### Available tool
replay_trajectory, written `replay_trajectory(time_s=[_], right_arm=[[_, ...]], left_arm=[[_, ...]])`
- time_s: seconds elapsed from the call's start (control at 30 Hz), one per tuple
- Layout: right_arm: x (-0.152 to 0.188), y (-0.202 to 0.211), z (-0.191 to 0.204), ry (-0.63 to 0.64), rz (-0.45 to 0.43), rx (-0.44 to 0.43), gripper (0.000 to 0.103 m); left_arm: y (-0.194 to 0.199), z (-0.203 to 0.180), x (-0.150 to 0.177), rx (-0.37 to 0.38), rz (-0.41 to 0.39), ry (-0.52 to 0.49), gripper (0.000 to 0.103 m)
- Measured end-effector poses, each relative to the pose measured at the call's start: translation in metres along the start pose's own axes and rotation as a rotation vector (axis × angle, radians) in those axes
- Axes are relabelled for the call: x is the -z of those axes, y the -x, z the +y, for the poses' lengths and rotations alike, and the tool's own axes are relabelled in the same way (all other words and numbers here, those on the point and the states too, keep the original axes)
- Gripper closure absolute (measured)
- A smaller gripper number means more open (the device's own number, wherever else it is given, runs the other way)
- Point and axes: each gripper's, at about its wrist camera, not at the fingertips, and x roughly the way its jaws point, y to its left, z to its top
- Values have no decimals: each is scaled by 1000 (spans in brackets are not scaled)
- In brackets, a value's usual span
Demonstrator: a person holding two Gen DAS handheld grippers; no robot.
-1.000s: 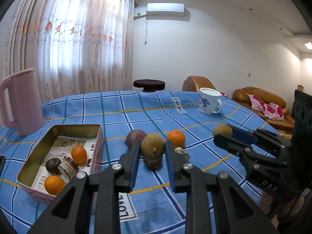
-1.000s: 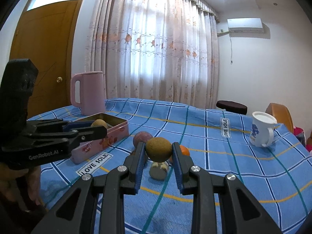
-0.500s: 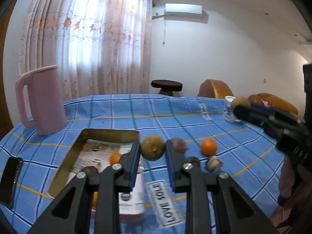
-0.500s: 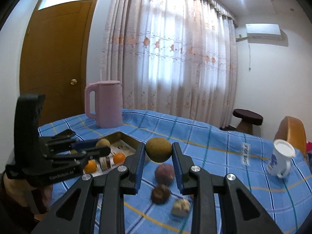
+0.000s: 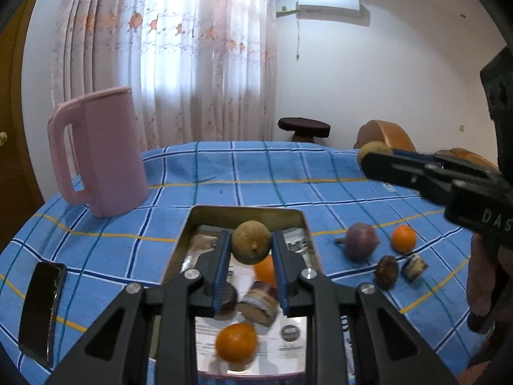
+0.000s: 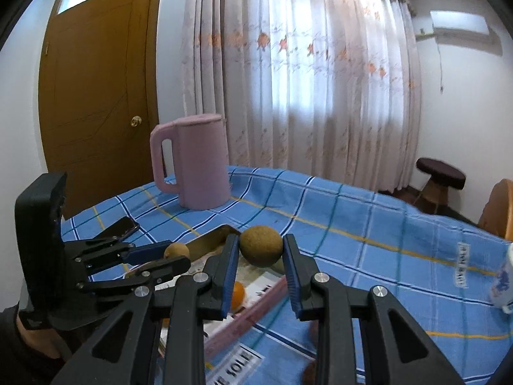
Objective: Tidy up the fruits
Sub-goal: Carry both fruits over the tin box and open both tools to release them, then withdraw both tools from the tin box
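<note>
A: Which way does the fruit in the left gripper (image 5: 251, 256) point?

B: The brown-green fruit (image 5: 251, 241) shows its small stem nub toward the camera; it is nearly round, so no long axis can be told. The fingers (image 5: 222, 263) are closed against both its sides, holding it in the air over the far half of the tin (image 5: 179, 250).

A: And the right gripper (image 6: 261, 272)?

B: Its fingers (image 6: 231, 269) clamp a round brown fruit (image 6: 261, 246) the same way, raised above the tin's corner. From the left wrist view this gripper reaches in level from the right, its fruit high over the worktop (image 5: 256, 173).

A: What lies in the tin?

B: Two oranges, one near (image 5: 236, 342) and one behind the held fruit (image 5: 265, 269), a dark round fruit (image 5: 228, 298) and a striped piece (image 5: 259, 301), all on printed paper.

A: Outside it?

B: On the blue checked cloth, right of the tin: a purple fruit (image 5: 360, 245), an orange (image 5: 404, 239), a dark brown fruit (image 5: 387, 271) and a small striped piece (image 5: 414, 267). A pink jug (image 5: 102, 154) stands upright behind, a phone (image 5: 41, 308) lies left.
</note>
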Motion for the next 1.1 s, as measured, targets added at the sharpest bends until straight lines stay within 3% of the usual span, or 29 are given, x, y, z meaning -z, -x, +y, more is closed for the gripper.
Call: replay_trajectory(time_s=[0.4, 0.73, 1.0, 1.1], right_arm=[[22, -70, 29, -7, 133, -53, 74], [43, -86, 39, -2, 219, -36, 74], [50, -88, 40, -23, 238, -46, 73], [52, -88, 44, -16, 241, -55, 73]], left_arm=[[-22, 33, 6, -22, 69, 35, 76], [-35, 39, 9, -18, 108, 49, 76], [-36, 35, 12, -28, 113, 41, 75], [-29, 34, 13, -40, 99, 41, 60]])
